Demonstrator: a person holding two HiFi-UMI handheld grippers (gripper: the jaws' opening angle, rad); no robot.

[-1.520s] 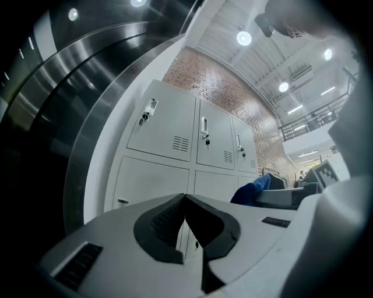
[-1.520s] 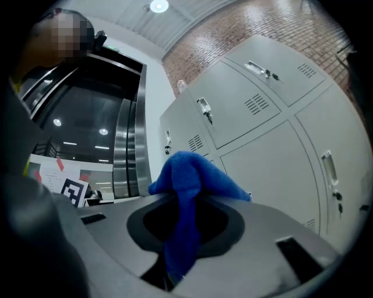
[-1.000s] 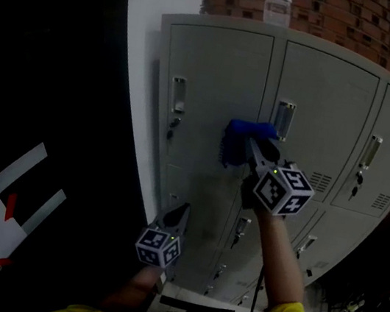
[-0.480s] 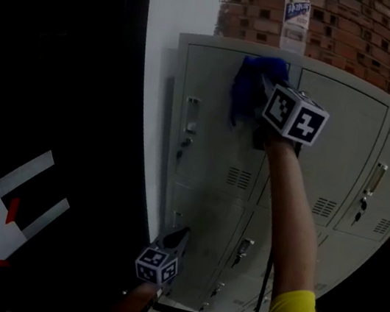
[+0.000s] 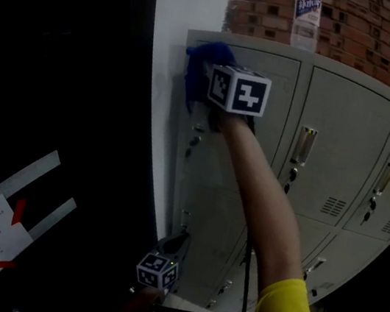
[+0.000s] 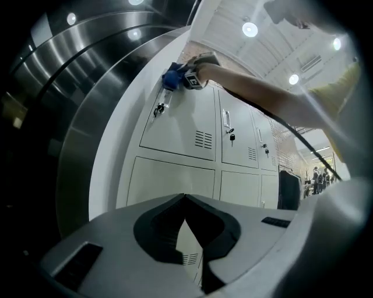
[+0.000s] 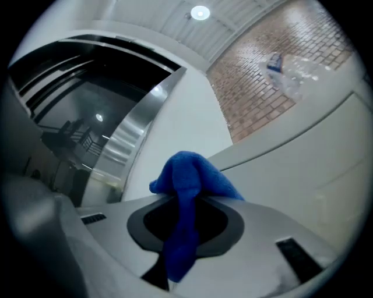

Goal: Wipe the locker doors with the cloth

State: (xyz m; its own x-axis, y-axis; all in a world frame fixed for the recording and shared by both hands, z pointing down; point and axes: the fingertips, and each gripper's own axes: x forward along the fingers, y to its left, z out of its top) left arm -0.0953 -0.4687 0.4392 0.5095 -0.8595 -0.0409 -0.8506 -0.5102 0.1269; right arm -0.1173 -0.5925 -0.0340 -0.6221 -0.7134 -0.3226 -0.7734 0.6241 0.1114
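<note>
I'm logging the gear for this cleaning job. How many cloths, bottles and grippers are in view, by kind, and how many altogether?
Cloths: 1, the blue cloth
Bottles: 1, the bottle
Grippers: 2, the left gripper and the right gripper
Total: 4

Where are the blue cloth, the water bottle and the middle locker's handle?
blue cloth (image 5: 196, 66): head view, on its bunched folds.
water bottle (image 5: 304, 30): head view, clear body under the label.
middle locker's handle (image 5: 301, 145): head view, middle of its metal plate.
</note>
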